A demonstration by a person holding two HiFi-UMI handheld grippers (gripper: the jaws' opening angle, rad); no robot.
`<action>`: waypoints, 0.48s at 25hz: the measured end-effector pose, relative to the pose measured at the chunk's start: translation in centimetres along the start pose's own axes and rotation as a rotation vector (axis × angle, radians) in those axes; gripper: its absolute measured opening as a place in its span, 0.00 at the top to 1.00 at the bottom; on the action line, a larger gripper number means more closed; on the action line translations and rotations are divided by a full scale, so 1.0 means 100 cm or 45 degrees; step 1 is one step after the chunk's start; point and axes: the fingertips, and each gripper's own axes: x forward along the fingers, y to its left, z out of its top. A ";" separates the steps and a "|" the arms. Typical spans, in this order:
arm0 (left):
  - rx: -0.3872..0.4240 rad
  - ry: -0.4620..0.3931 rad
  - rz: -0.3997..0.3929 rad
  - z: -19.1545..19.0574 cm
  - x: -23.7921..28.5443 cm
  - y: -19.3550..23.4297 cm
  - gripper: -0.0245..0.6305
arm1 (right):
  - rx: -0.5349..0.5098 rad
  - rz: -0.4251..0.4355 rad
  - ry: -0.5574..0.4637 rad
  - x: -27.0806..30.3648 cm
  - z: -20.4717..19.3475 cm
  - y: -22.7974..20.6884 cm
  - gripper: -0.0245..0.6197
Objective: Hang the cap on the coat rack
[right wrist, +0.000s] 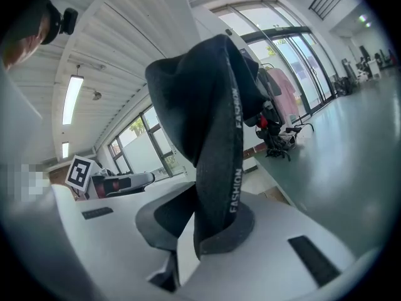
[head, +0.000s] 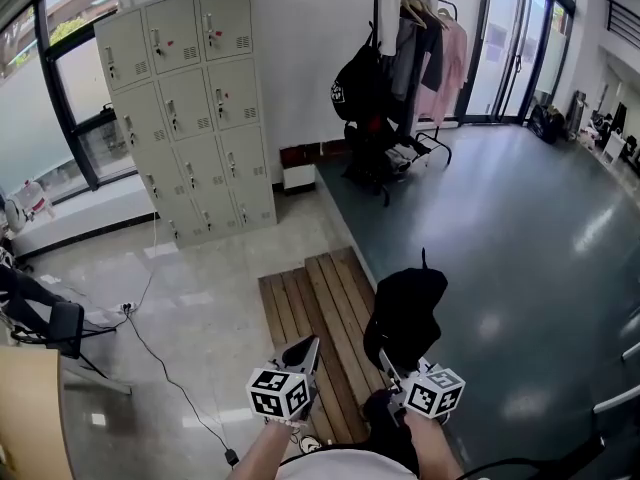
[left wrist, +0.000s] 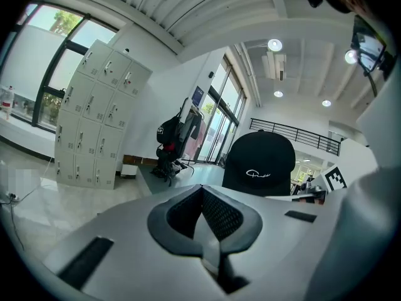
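Note:
A black cap point(head: 405, 313) stands up from my right gripper point(head: 388, 371), which is shut on its lower edge. In the right gripper view the cap point(right wrist: 210, 124) fills the middle, its strap printed FASHION pinched between the jaws of the right gripper point(right wrist: 207, 234). My left gripper point(head: 305, 353) is shut and holds nothing, just left of the cap. From the left gripper view the cap point(left wrist: 260, 162) shows its white logo to the right of the left gripper point(left wrist: 203, 215). The coat rack point(head: 400, 63) stands far off against the back wall, hung with clothes and a black bag.
Grey lockers point(head: 190, 108) line the wall at the left. A wooden bench point(head: 315, 318) lies just below my grippers. A black cable point(head: 160, 368) runs over the pale floor at the left. Glass doors point(head: 510, 43) stand right of the rack, by dark green floor point(head: 520, 228).

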 end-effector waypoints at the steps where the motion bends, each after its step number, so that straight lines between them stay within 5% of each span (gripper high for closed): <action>1: -0.008 -0.001 -0.002 0.000 -0.001 0.000 0.96 | -0.001 0.002 -0.003 -0.002 0.001 0.001 0.93; 12: -0.021 -0.037 0.010 -0.001 -0.015 0.002 0.96 | -0.028 -0.011 0.010 -0.006 -0.007 0.008 0.93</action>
